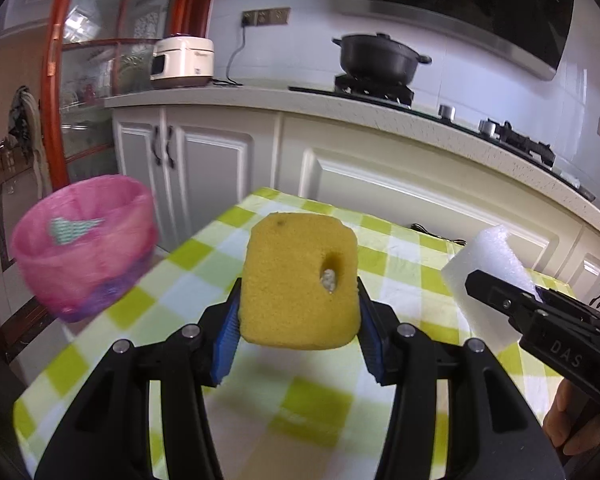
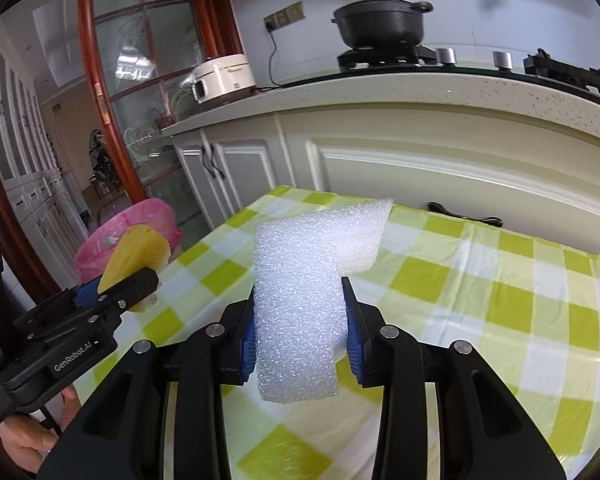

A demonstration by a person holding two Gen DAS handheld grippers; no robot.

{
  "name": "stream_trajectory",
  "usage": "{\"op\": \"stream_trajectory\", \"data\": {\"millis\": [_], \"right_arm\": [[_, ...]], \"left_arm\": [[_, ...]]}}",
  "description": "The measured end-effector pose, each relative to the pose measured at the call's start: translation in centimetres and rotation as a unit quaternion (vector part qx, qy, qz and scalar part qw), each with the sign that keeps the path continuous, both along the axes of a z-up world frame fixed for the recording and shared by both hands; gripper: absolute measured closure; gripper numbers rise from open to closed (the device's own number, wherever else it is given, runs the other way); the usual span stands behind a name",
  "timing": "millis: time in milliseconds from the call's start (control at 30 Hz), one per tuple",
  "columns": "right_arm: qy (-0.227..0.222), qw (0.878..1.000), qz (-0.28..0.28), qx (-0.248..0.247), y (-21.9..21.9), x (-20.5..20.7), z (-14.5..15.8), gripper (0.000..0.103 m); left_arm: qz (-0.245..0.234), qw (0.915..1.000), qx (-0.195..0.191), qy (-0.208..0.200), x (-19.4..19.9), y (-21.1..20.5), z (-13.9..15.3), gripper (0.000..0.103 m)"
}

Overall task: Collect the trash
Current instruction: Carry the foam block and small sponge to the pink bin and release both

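Note:
My left gripper (image 1: 298,300) is shut on a yellow sponge (image 1: 300,280) with a hole in it, held in the air over the checkered table (image 1: 320,420). A pink-lined trash bin (image 1: 84,244) stands off the table's left edge, to the left of the sponge, with a scrap of paper inside. My right gripper (image 2: 300,320) is shut on a white foam piece (image 2: 304,304), also lifted above the table. In the right wrist view the left gripper (image 2: 120,288) with the sponge (image 2: 136,256) shows at the left, in front of the bin (image 2: 140,220). The foam (image 1: 488,264) shows at right in the left wrist view.
White kitchen cabinets (image 1: 380,168) and a counter run behind the table. On the counter sit a rice cooker (image 1: 182,62) and a black pot (image 1: 380,60) on a stove. A black cable (image 2: 464,214) lies at the table's far edge. A glass door with a red frame (image 1: 56,80) stands at left.

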State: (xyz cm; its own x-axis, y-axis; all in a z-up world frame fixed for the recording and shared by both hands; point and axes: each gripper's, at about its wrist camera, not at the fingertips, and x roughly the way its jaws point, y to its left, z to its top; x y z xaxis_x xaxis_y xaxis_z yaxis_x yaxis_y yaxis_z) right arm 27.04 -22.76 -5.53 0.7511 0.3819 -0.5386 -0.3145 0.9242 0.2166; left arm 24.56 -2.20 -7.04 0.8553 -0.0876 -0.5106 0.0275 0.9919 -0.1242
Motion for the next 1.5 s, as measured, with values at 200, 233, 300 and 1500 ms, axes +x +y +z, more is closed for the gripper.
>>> {"op": "stream_trajectory", "data": {"millis": [200, 233, 300, 1500], "right_arm": [[-0.022, 0.999, 0.028, -0.005, 4.4, -3.7, 1.4, 0.068], [-0.028, 0.999, 0.032, -0.007, 5.2, -4.3, 1.8, 0.068], [-0.037, 0.998, 0.04, -0.007, 6.6, -5.2, 2.6, 0.068], [-0.063, 0.964, 0.256, 0.013, 25.6, 4.0, 6.0, 0.068]], "left_arm": [[0.012, 0.9998, 0.002, -0.017, -4.2, 3.9, 0.7, 0.053], [0.015, 0.9997, -0.001, -0.02, -5.1, 4.7, 0.8, 0.053], [0.023, 0.9993, -0.004, -0.028, -6.6, 6.3, 1.3, 0.053], [0.151, 0.9865, -0.003, -0.063, -4.0, 23.2, 5.8, 0.052]]}}
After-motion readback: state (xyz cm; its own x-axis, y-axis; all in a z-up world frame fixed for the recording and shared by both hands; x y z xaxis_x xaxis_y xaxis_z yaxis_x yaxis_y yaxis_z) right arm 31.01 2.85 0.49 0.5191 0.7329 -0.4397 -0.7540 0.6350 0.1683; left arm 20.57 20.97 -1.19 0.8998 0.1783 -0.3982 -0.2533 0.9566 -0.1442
